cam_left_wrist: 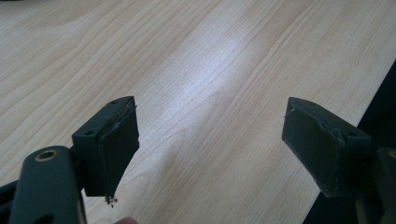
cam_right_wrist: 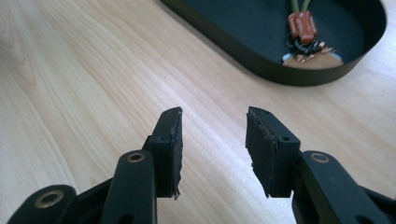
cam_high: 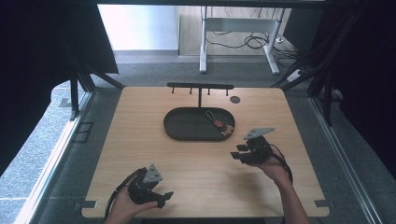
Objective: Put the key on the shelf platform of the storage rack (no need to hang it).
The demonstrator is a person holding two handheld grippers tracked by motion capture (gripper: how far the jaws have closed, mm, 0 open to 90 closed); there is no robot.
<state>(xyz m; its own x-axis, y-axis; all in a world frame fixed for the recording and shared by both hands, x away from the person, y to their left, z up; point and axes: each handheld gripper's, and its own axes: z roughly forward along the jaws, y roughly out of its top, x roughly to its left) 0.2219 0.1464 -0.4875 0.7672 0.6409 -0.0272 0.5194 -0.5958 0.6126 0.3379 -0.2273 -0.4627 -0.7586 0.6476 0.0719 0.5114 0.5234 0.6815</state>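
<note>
right gripper (cam_right_wrist: pixel 214 140) – agape – near keychain (cam_right_wrist: pixel 306 35)

Taking the black oval tray (cam_high: pixel 187 133) as landmark: the tabletop (cam_high: pixel 140 140) to its left lies bare out to the edge, and the wide strip on the near side of the tray is open wood. Just behind the tray a black hook rack (cam_high: pixel 200 87) rises on a post, barring a low pass over the far rim. A small dark disc (cam_high: pixel 235 99) lies behind the tray to the right. Inside the tray, a keychain (cam_high: pixel 219 123) takes up the right end; the left part of its floor is free. The raised tray wall blocks a sliding approach.
</note>
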